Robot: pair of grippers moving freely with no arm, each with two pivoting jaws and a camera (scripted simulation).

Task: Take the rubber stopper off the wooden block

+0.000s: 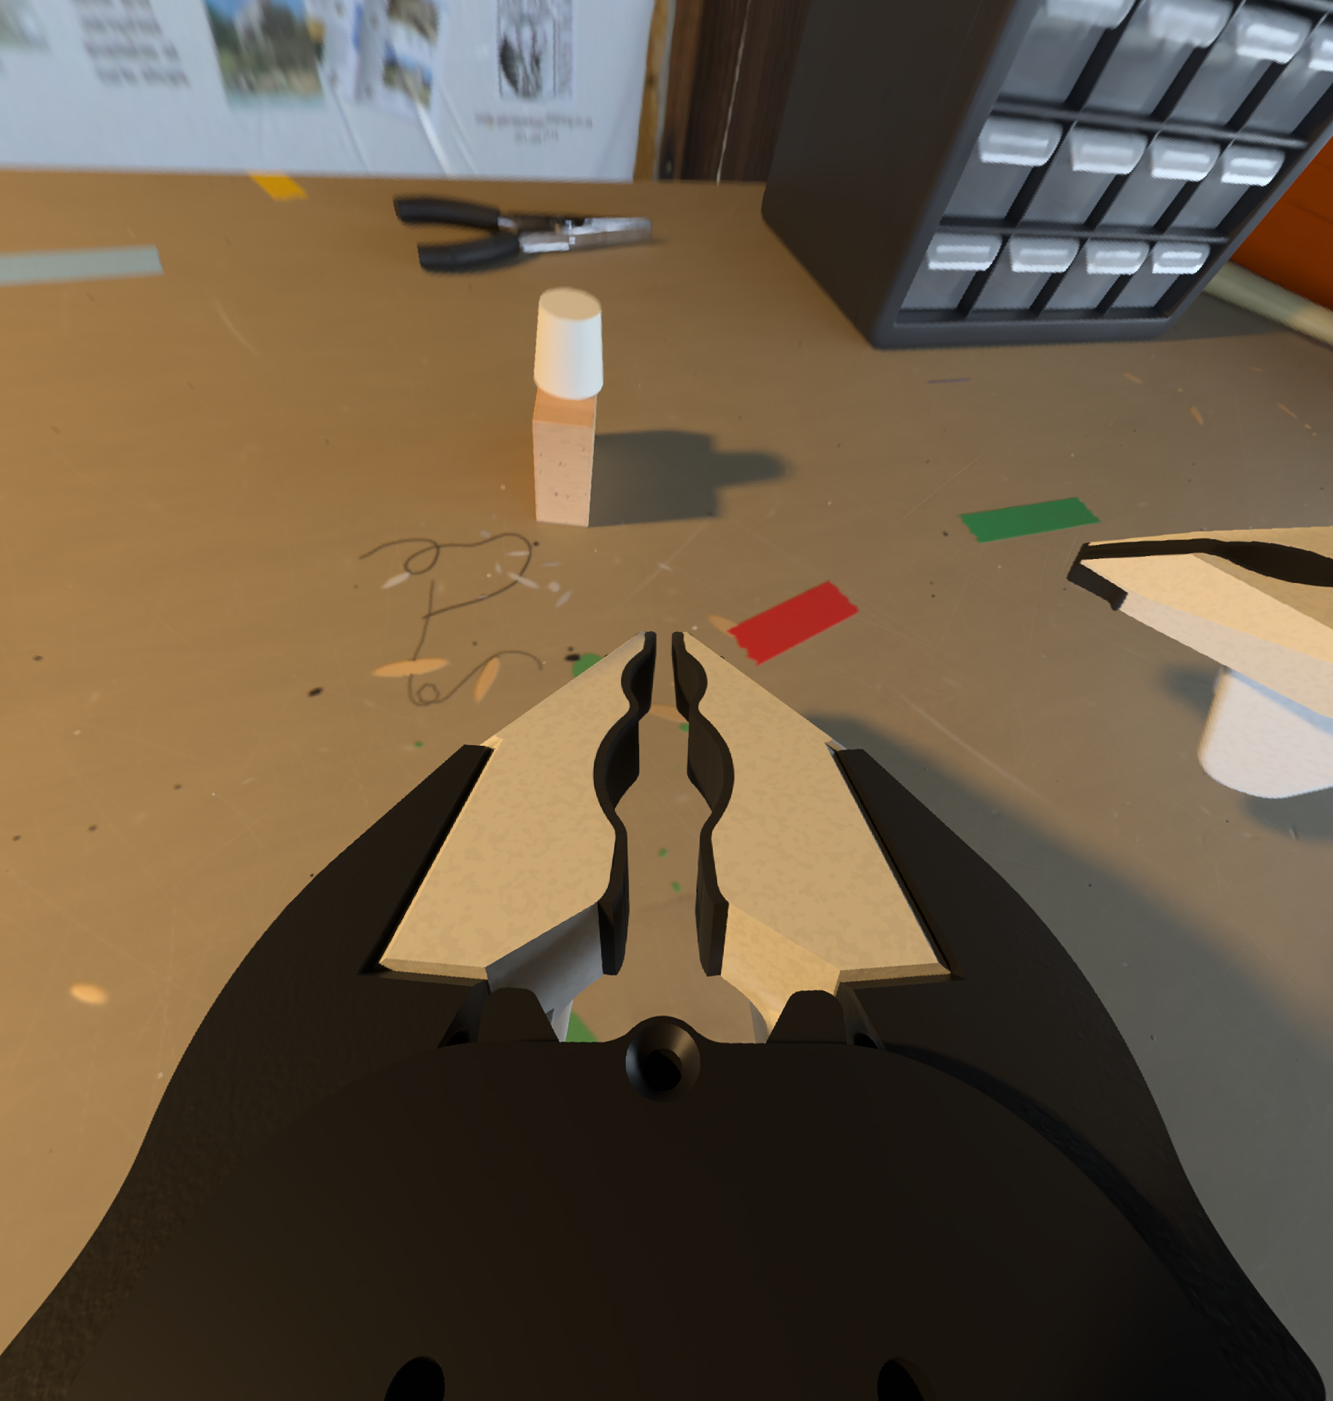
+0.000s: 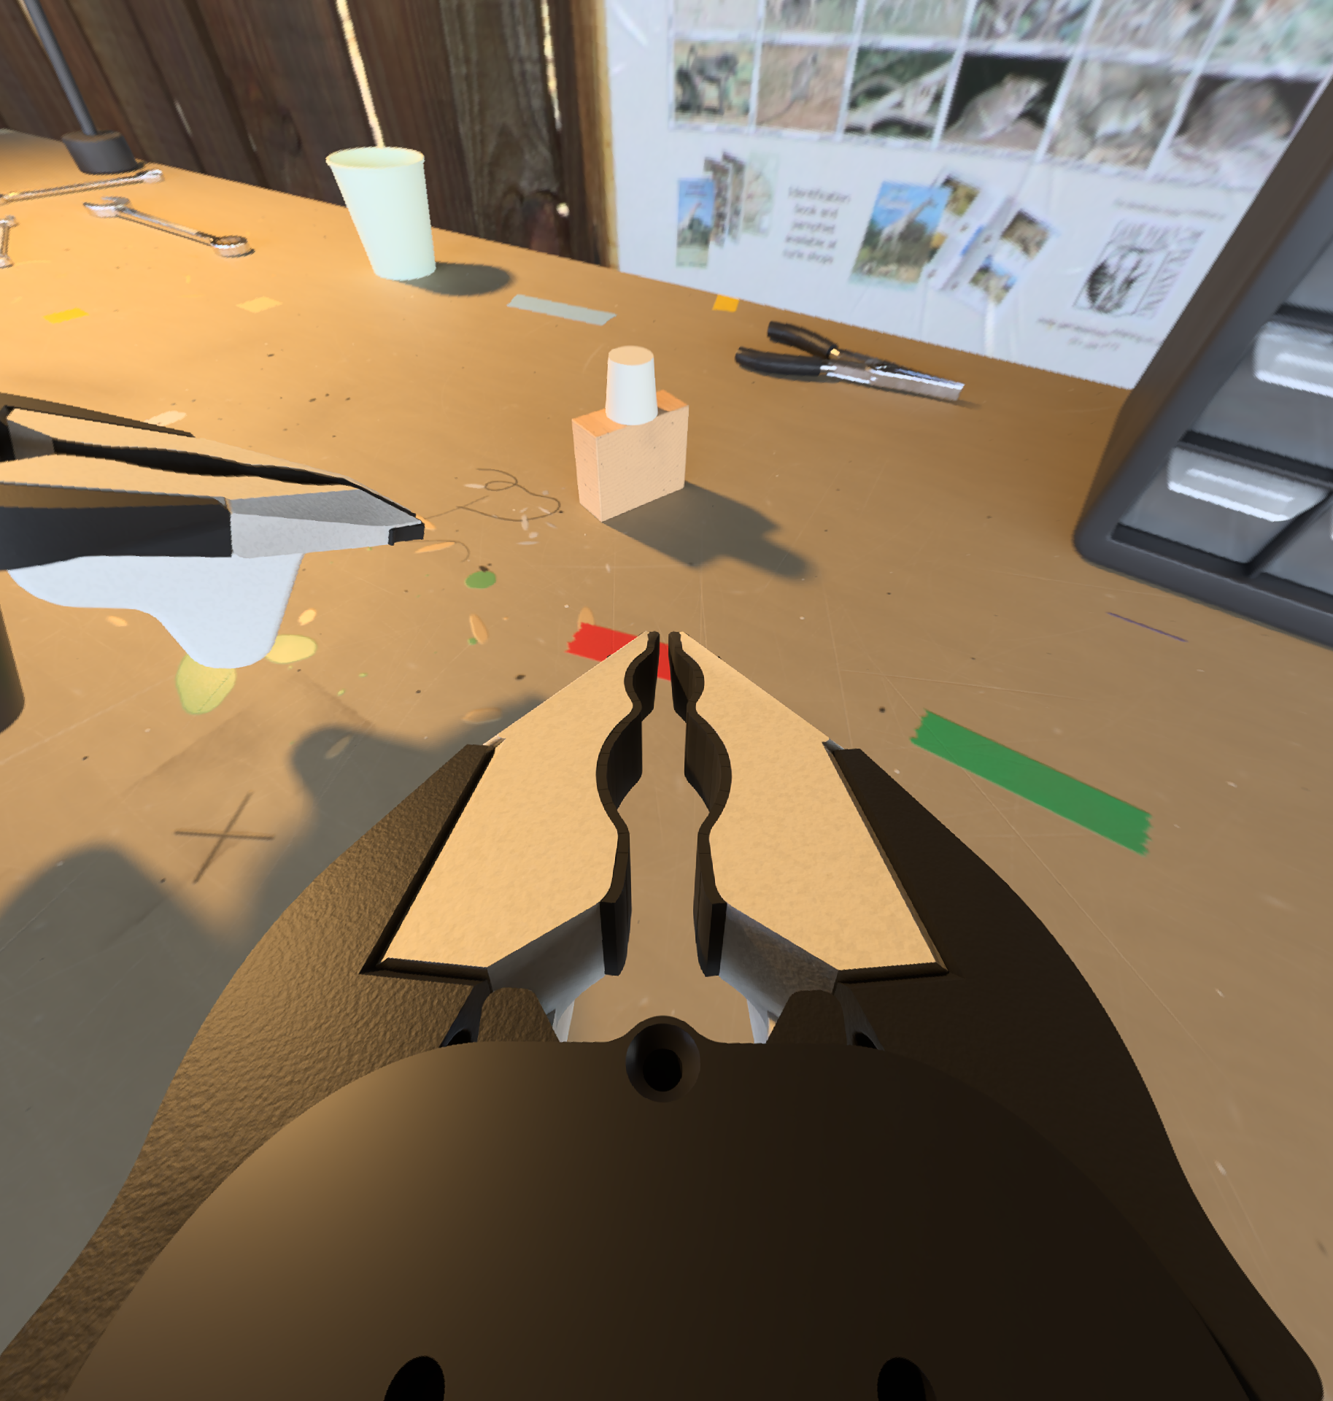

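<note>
A white rubber stopper (image 1: 568, 345) stands upright on top of a light wooden block (image 1: 563, 462) on the brown workbench. Both also show in the right wrist view, the stopper (image 2: 630, 385) on the block (image 2: 630, 462). My left gripper (image 1: 664, 640) is shut and empty, hovering well short of the block. My right gripper (image 2: 664, 639) is shut and empty too, also well short of the block. The right gripper shows at the right edge of the left wrist view (image 1: 1087, 572). The left gripper shows at the left of the right wrist view (image 2: 405, 531).
Black-handled pliers (image 1: 519, 231) lie behind the block. A dark drawer cabinet (image 1: 1065, 189) stands at the back right. A pale cup (image 2: 386, 212) and several wrenches (image 2: 166, 224) sit far left. Red (image 1: 792, 622) and green (image 1: 1027, 519) tape strips mark the bench. A poster wall (image 2: 951, 189) stands behind.
</note>
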